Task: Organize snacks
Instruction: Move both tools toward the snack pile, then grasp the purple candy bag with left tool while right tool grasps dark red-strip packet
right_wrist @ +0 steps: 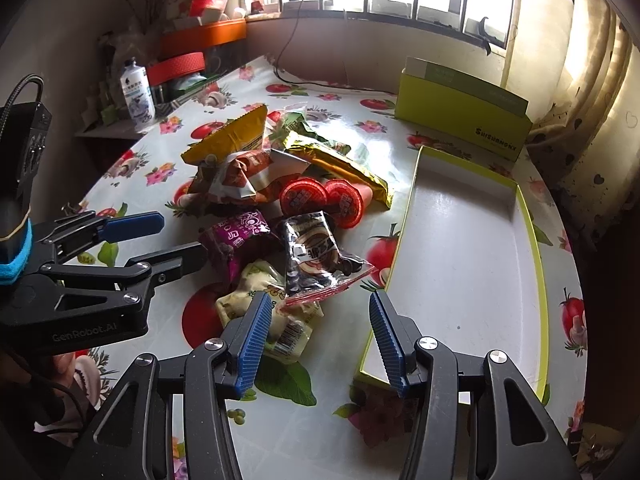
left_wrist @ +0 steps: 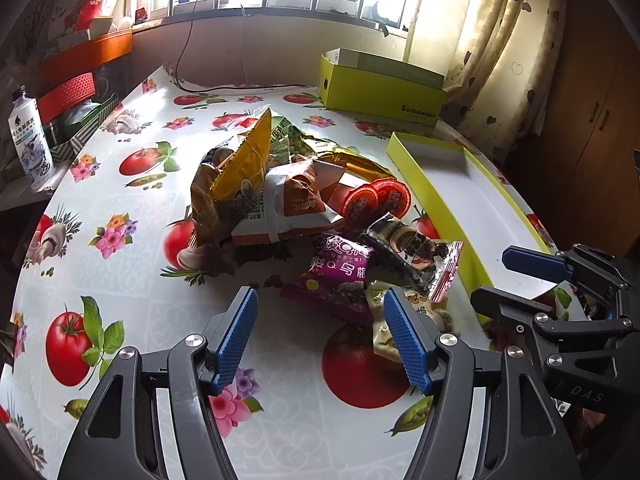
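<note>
Count: 2 red-lidded jelly cups (right_wrist: 322, 200), 1 purple packet (right_wrist: 236, 238), 1 black-and-clear packet (right_wrist: 316, 260), 1 cream packet (right_wrist: 260, 292), 1 shallow lime tray (right_wrist: 538, 264), 1 lime box (right_wrist: 460, 120), 1 bottle (right_wrist: 138, 94). Rest of pile overlaps, can't count.

White bottle (right_wrist: 137, 92) left of table — curtain (left_wrist: 496, 40) by window.

Snack pile (right_wrist: 280, 200) fills table centre; bare tablecloth (left_wrist: 132, 280) lies open to its left and near side. Shallow lid tray (right_wrist: 460, 264) beside the pile holds nothing. Upright green box (right_wrist: 464, 120) blocks the far right corner.
</note>
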Demonstrator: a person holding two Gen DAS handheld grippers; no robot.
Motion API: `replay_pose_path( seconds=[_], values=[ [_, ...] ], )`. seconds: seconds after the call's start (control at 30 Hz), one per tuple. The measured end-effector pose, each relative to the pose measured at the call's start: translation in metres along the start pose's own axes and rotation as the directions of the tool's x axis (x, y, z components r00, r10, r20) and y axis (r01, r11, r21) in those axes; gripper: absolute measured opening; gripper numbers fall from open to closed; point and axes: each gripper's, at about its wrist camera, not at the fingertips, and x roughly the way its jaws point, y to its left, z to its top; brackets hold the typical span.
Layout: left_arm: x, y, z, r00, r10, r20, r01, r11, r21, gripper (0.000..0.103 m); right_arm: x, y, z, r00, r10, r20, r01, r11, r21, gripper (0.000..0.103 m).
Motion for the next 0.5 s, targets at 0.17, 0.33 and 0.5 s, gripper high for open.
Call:
replay_pose_path(
  seconds=[0.17,0.33,0.5],
  values=[
    [0.005,0.001,0.004,1.0,-0.008,-0.004,0.008,1.0,0.015,0.066,0.006,-0.002,0.005,1.0,0.004,-0.006,-0.004,1.0,-0.001,0.05],
    [0.011,0.001,0.007,1.0,-0.01,-0.013,0.01,1.0,0.022,0.066,0.012,-0.003,0.009,1.0,0.008,-0.011,-0.008,1.0,-0.005,0.05],
    [0.014,0.001,0.008,1.0,-0.006,-0.019,0.007,1.0,0.025,0.066,0.016,-0.003,0.012,1.0,0.013,-0.015,-0.013,1.0,-0.006,0.05]
  ],
)
